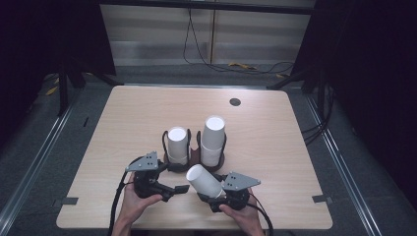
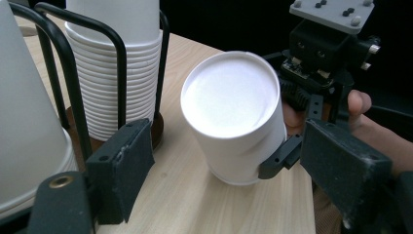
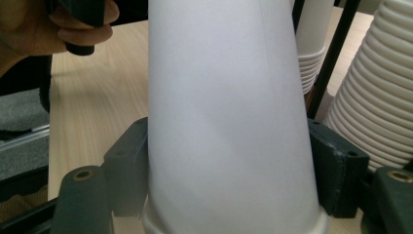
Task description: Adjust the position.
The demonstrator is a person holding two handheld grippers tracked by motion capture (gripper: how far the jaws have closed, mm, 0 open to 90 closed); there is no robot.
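Observation:
A single white paper cup (image 1: 202, 179) lies tilted in my right gripper (image 1: 212, 191), its closed base pointing up and to the left. In the right gripper view both pads (image 3: 129, 168) press the cup (image 3: 229, 107) near its rim. My left gripper (image 1: 177, 178) sits just left of it near the table's front, jaws open. In the left gripper view the cup's base (image 2: 229, 95) faces the camera, ahead of my left gripper (image 2: 229, 180). Neither of the left gripper's pads (image 2: 122, 161) touches the cup. Two stacks of white cups (image 1: 177, 145) (image 1: 213, 140) stand upright in black wire holders behind the grippers.
The taller stack (image 2: 117, 73) in its wire holder (image 2: 119, 53) stands close to my left jaw, with the other stack (image 2: 24, 122) at the frame's left. A round grommet hole (image 1: 235, 102) sits at the table's back. Cables lie on the floor beyond the table.

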